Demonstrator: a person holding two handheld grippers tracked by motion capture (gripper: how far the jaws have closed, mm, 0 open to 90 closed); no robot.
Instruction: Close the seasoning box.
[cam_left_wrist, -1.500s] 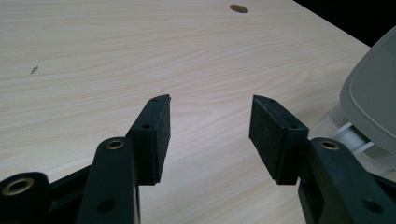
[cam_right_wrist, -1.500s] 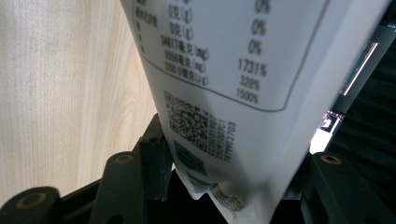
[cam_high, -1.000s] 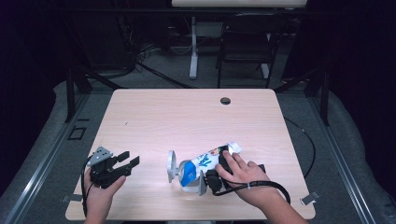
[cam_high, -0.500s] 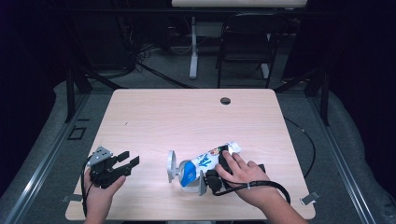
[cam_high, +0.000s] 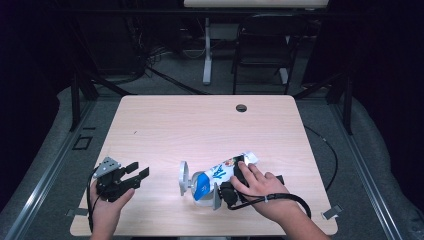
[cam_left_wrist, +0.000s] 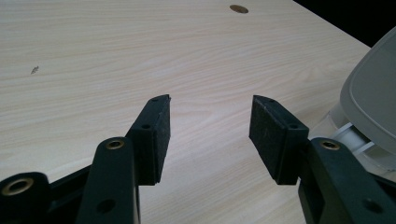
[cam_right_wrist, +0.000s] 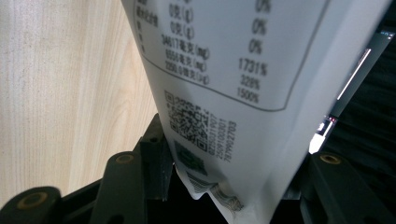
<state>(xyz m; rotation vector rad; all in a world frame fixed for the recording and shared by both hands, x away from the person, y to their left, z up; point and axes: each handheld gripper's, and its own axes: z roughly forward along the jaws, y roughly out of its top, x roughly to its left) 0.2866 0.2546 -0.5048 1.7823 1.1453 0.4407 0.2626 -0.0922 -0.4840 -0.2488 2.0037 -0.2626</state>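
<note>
Fingers of our right gripper (cam_high: 220, 192) clamp the white pouch (cam_high: 222, 172), which lies tilted on the table (cam_high: 200, 125) at about 5 o'clock from the table's middle, near its front edge. In the right gripper view the pouch (cam_right_wrist: 224, 84) sits between the 2 black fingers (cam_right_wrist: 154, 149), its printed panel with a QR code and a nutrition table facing the camera, and its crimped end reaches down between them. In the high view the pouch's blue end touches a grey, round-plated stand (cam_high: 186, 179) at its 9 o'clock, and our right hand (cam_high: 260, 187) lies over the gripper and the pouch's other end.

Our left gripper (cam_high: 137, 172) rests at 9 o'clock from the pouch, well apart from it, low over the table. In the left gripper view its fingers (cam_left_wrist: 156, 135) stand apart with bare wood between them; the grey stand (cam_left_wrist: 373, 102) shows at 3 o'clock.

A small dark hole (cam_high: 241, 108) marks the table at 12 o'clock, near the far edge.
</note>
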